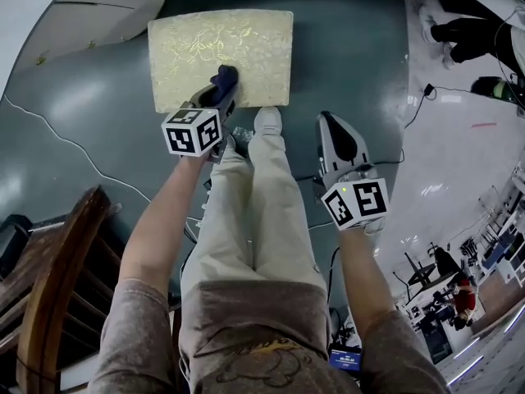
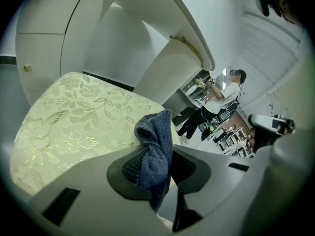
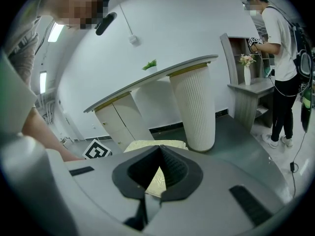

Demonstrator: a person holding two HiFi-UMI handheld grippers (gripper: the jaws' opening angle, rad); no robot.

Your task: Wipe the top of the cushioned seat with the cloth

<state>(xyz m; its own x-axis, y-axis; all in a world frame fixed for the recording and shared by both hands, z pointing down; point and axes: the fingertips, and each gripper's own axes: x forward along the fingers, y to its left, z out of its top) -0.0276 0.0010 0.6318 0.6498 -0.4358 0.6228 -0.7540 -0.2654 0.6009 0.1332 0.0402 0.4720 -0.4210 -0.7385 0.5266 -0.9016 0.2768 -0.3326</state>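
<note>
Bright, even indoor light in all 3 views.

Head view: pale gold floral-brocade cushioned seat (image 1: 220, 56) evenly lit. Broad soft glare on glossy grey-green floor (image 1: 74, 105) left and right of seat. Straight lines bow far from seat.

Left gripper view: gold thread glints on seat. Dark blue terry cloth (image 2: 155, 141) at seat's near edge sharp; grey plastic left gripper (image 2: 156, 162) below seat blurred.

Both gripper views: black vignette corners.

Right gripper view: white ceiling strip light (image 3: 55, 32) high above seat, left.
</note>
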